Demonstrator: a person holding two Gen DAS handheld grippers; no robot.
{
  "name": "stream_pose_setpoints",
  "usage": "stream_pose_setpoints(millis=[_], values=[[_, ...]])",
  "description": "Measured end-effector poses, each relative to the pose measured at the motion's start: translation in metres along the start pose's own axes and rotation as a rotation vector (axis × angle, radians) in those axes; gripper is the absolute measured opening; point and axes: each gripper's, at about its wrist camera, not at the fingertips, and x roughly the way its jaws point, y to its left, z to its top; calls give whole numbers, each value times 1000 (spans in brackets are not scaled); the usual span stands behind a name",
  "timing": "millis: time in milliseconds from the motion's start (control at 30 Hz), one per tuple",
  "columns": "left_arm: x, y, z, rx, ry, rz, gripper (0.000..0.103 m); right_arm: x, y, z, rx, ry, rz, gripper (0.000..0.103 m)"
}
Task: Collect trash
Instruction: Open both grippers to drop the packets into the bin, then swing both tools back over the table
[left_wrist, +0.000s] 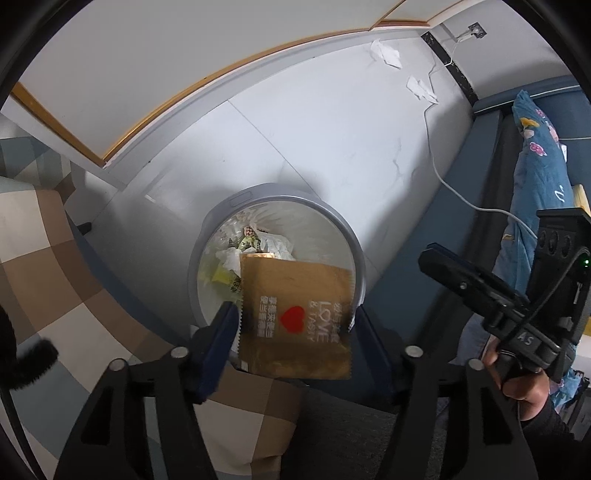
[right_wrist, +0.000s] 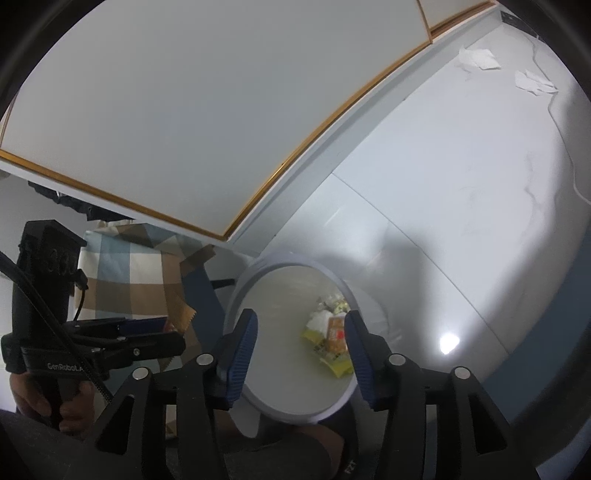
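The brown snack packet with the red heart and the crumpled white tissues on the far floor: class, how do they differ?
The brown snack packet is flat, printed and sits between the left gripper jaws over the round grey bin; the crumpled white tissues are plain, wrinkled and lie loose on the floor, far from the bin. Both look like trash not yet inside it.

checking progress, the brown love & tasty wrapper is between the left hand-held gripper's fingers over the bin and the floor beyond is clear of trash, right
Not quite: the floor isn't clear. The left wrist view shows two crumpled tissues lying there. The wrapper does sit between the left hand-held gripper fingers over the bin.
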Motion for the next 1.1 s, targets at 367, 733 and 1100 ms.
stream_pose_setpoints(millis=[367,733,1100], values=[[-3,-1,-6,2,-7,61,63,-3,1,-1,9,0,9,56],[-50,-4,-18,-19,-224,197,72,-15,14,-4,-15,-4,1,66],[-133,7,-57,-110,-481,259,72,-59,57,0,-102,-112,-16,76]])
